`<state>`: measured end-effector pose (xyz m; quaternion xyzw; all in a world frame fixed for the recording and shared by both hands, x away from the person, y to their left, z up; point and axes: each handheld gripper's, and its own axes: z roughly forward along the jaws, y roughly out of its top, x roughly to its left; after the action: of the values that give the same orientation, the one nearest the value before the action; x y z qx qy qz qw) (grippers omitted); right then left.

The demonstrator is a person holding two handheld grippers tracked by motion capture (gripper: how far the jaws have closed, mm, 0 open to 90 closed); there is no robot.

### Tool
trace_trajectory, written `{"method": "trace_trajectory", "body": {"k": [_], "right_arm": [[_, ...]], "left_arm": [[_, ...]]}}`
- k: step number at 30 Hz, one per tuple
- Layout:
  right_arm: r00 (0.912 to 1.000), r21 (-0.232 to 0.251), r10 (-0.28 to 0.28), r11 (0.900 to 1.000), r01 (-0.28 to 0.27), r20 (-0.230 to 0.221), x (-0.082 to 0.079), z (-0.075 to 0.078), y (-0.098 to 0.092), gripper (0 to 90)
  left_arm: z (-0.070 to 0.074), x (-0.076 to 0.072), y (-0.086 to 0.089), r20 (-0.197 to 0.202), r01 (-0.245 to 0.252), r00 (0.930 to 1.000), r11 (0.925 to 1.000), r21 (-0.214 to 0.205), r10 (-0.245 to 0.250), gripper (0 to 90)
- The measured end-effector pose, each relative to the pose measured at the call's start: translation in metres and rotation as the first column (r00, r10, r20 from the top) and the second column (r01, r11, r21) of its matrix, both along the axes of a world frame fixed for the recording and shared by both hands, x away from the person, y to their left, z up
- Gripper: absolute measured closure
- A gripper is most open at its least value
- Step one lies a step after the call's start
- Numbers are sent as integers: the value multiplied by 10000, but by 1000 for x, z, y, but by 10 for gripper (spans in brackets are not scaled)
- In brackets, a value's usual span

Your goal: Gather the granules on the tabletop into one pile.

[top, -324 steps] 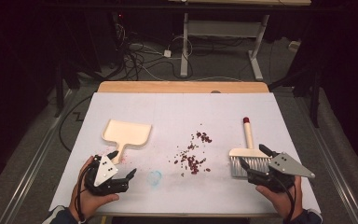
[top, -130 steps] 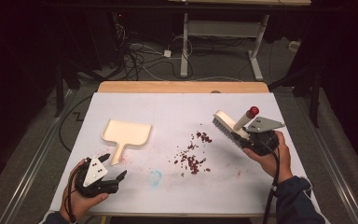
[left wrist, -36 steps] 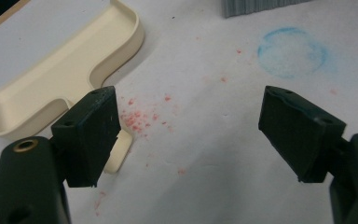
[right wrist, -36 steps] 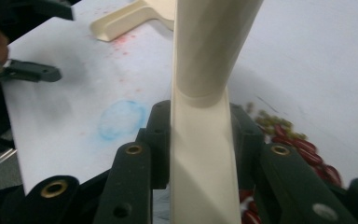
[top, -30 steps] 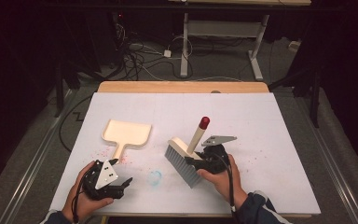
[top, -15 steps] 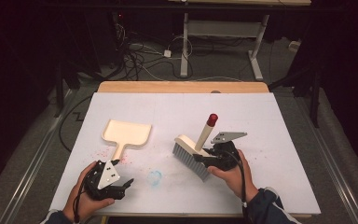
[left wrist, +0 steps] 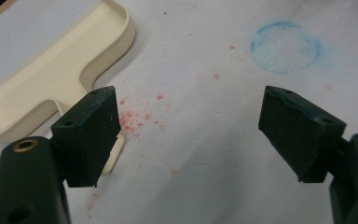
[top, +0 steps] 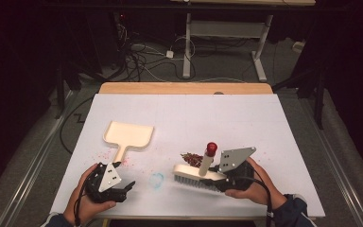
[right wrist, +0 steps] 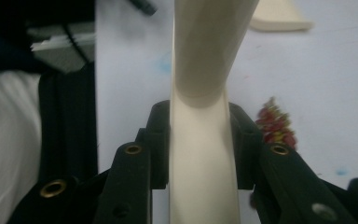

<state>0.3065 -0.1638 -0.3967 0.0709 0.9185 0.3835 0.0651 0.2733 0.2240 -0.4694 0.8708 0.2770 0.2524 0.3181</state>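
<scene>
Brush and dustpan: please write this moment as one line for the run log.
right gripper: shut on brush | left gripper: open, beside dustpan handle | red crumbs: piled behind brush | dustpan: flat on table

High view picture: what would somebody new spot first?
Probably the cream brush with its red-tipped handle, clamped in the right gripper near the table's front edge. Just behind its bristles sits a little heap of dark red crumbs. Over on the left lies a cream dustpan, near the open left gripper.
</scene>
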Motion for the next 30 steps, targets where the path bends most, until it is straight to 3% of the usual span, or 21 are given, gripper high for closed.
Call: {"method": "trace_trajectory", "body": {"k": [2,5,8,10,12,20,25,28,30], "right_arm": [[9987,-356,500,9981,-498,69,-2,-6,1,678],[9954,-573,921,9940,-935,-269,-1,-15,5,678],[9920,-510,1237,9909,-1248,-229,7,-17,8,678],[9943,-468,1066,9932,-1066,-23,16,-18,8,677],[9959,-198,873,9959,-878,-248,29,-21,6,677],[9998,-63,172,9998,-172,-141,62,-21,0,677],[9997,56,-253,9997,253,66,65,-18,-3,678],[9984,481,-552,9974,546,123,64,-10,-10,678],[9940,683,-1018,9927,989,396,61,-2,-14,678]], "left_arm": [[0,0,-1,-19,57,10000,10000,26,-57,199],[0,1,-3,-32,121,9999,9999,-11,-121,198],[-1,1,-4,-63,213,9998,9998,18,-212,199],[-1,1,-4,-102,248,9996,9997,62,-247,199],[-1,1,-4,-107,263,9996,9996,36,-263,199],[-2,1,-4,-223,267,9994,9996,-130,-270,199],[0,2,-1,-215,183,9996,9988,-446,-193,198],[0,2,0,-194,164,9997,9988,-463,-173,199],[0,1,0,-149,141,9998,9989,-445,-148,199]]}}
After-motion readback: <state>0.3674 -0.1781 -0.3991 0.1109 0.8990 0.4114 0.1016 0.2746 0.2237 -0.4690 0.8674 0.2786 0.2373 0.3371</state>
